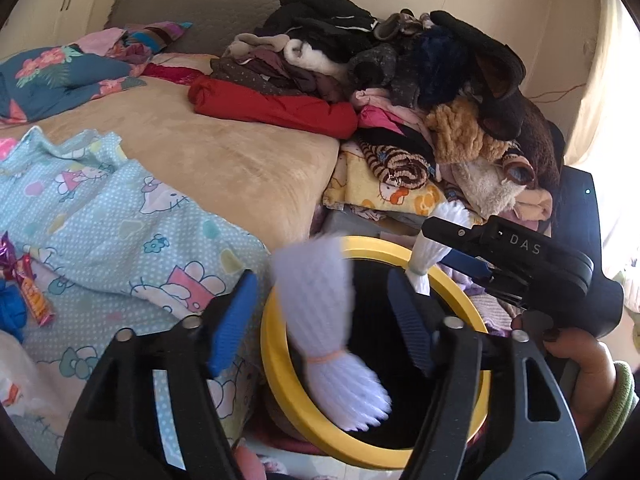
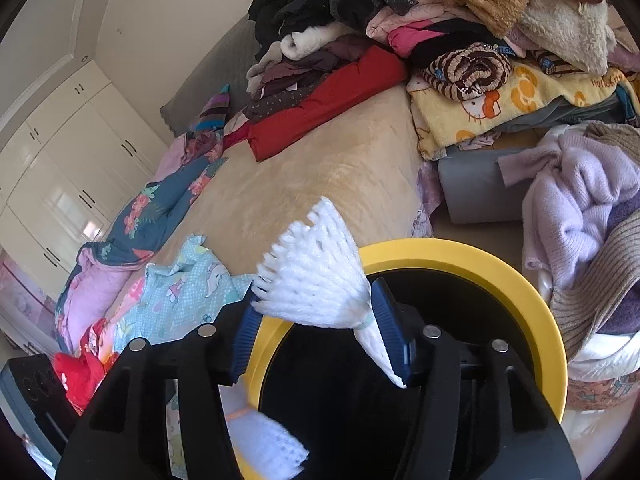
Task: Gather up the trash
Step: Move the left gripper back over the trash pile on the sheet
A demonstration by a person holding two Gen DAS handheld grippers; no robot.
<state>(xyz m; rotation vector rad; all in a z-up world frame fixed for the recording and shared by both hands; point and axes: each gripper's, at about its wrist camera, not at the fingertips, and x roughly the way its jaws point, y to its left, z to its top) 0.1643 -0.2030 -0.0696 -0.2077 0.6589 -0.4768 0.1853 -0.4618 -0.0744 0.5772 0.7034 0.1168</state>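
A black bin with a yellow rim [image 1: 280, 380] [image 2: 460, 252] stands against the bed's edge. My left gripper [image 1: 320, 324] hangs over it with its blue pads [image 1: 232, 320] wide apart and is open. A white foam net [image 1: 328, 332], blurred and tied at the waist, is loose between them over the bin's mouth, touching neither pad. My right gripper [image 2: 316, 334] [image 1: 436, 248] is also over the bin and open. A second white foam net [image 2: 320, 288] leans along its right pad [image 2: 390, 332], with a gap on the other side. The loose net [image 2: 264, 440] shows at the bottom of the right wrist view.
Candy wrappers [image 1: 28, 280] lie on a light blue cartoon cloth [image 1: 120, 216] at the left of the bed. A pile of clothes [image 1: 400, 80] fills the far right. A lilac sweater [image 2: 580, 200] lies heaped beside the bin. A person's hand [image 1: 580, 360] holds the right gripper.
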